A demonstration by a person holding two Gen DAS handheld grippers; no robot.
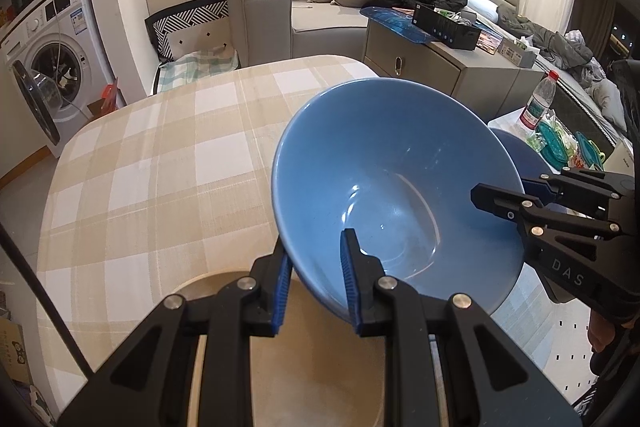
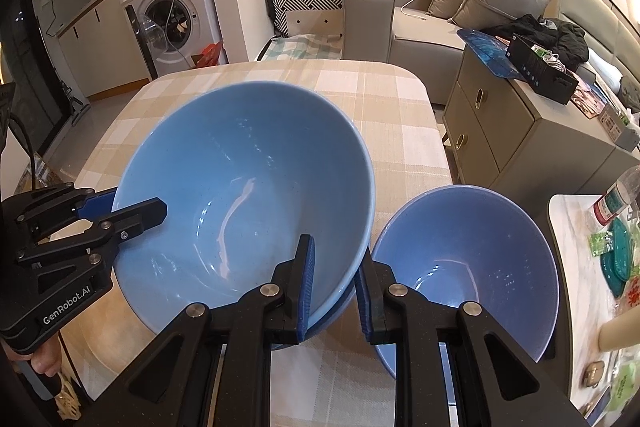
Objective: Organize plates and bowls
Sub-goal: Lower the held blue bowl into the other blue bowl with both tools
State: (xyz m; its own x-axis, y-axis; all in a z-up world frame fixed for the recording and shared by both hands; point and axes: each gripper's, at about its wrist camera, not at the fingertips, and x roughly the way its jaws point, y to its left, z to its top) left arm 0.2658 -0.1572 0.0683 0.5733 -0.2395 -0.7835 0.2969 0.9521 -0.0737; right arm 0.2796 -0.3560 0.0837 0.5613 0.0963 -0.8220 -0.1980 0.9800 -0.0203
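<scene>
A large light-blue bowl (image 1: 384,187) (image 2: 244,195) is gripped at its rim from two sides, over the checked tablecloth. My left gripper (image 1: 316,287) is shut on the bowl's near-left rim, one pad inside and one outside; in the right wrist view the left gripper (image 2: 148,215) reaches in from the left. My right gripper (image 2: 336,291) is shut on the bowl's opposite rim, and the left wrist view shows that right gripper (image 1: 496,203) at the right. A smaller, darker blue bowl (image 2: 468,267) (image 1: 516,155) stands right beside the large one.
The table (image 1: 160,167) has a beige checked cloth. A tan round surface (image 1: 280,355) lies under the large bowl. A grey cabinet (image 2: 512,131) stands to the right. A small side table holds a water bottle (image 1: 538,99) and teal lids (image 2: 618,259).
</scene>
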